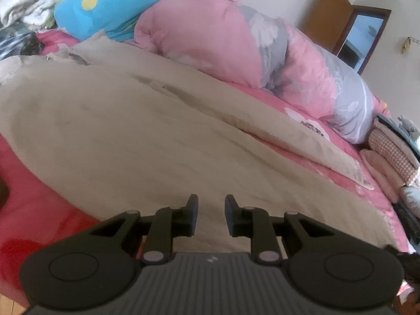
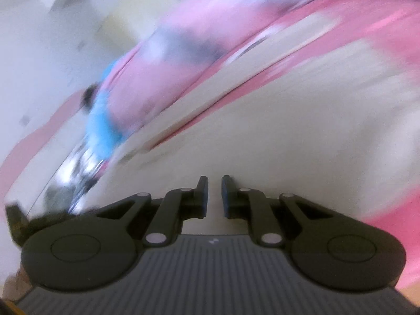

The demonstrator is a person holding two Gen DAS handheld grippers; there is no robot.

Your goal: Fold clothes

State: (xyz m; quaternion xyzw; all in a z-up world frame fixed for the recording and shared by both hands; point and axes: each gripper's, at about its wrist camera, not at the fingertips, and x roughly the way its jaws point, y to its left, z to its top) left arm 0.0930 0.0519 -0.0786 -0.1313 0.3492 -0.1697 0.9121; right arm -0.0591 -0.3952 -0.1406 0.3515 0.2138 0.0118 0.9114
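A large beige garment (image 1: 131,120) lies spread across the bed, creased along its far side. My left gripper (image 1: 211,199) hovers over its near edge, jaws open with a clear gap and nothing between them. The right wrist view is heavily blurred. It shows the same beige cloth (image 2: 288,131) below my right gripper (image 2: 215,179), whose blue-edged pads stand a narrow slit apart with nothing in the slit.
A bunched pink and grey quilt (image 1: 210,34) and a blue cushion (image 1: 105,8) lie behind the garment. Folded clothes (image 1: 388,155) are stacked at the right edge of the bed. The sheet (image 1: 31,204) is red-pink. A brown door (image 1: 328,13) stands at the far wall.
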